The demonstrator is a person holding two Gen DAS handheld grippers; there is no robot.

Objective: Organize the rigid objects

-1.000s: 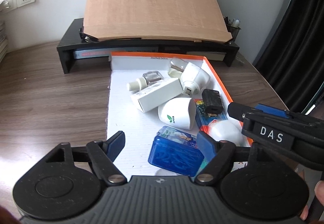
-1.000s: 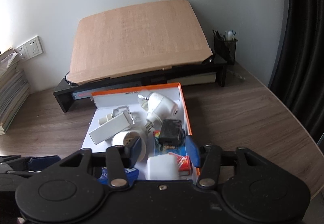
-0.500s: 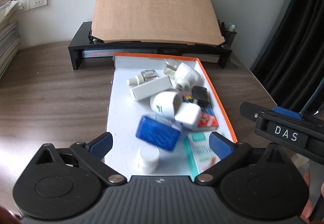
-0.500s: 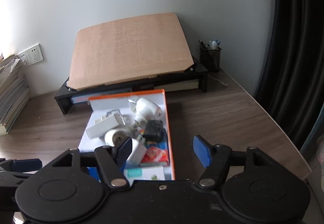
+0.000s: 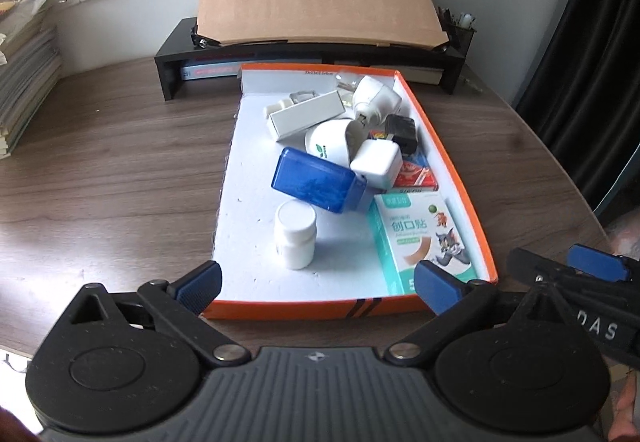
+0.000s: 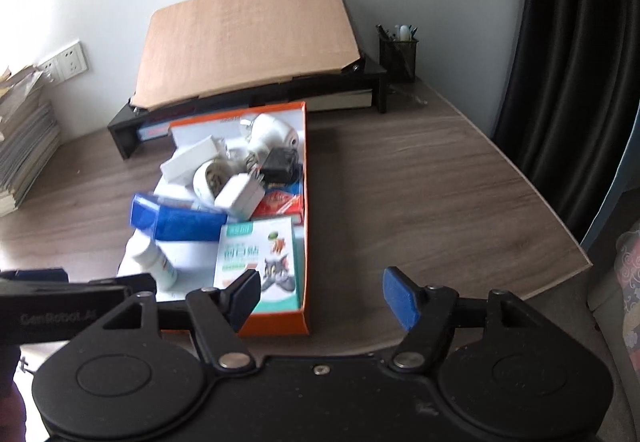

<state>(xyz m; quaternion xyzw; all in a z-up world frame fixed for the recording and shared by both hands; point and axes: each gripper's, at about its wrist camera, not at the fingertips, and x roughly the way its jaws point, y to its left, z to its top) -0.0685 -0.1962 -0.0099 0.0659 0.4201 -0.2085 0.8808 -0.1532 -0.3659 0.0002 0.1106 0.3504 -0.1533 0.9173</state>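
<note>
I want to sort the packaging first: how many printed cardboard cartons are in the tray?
2 clearly: the green bandage carton lying at the tray's near right corner, and a red carton just behind it, partly under a white charger. Others may be buried.

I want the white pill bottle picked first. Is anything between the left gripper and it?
Only the tray's low orange front wall. The left gripper is open, and the white pill bottle stands upright just beyond the wall.
</note>
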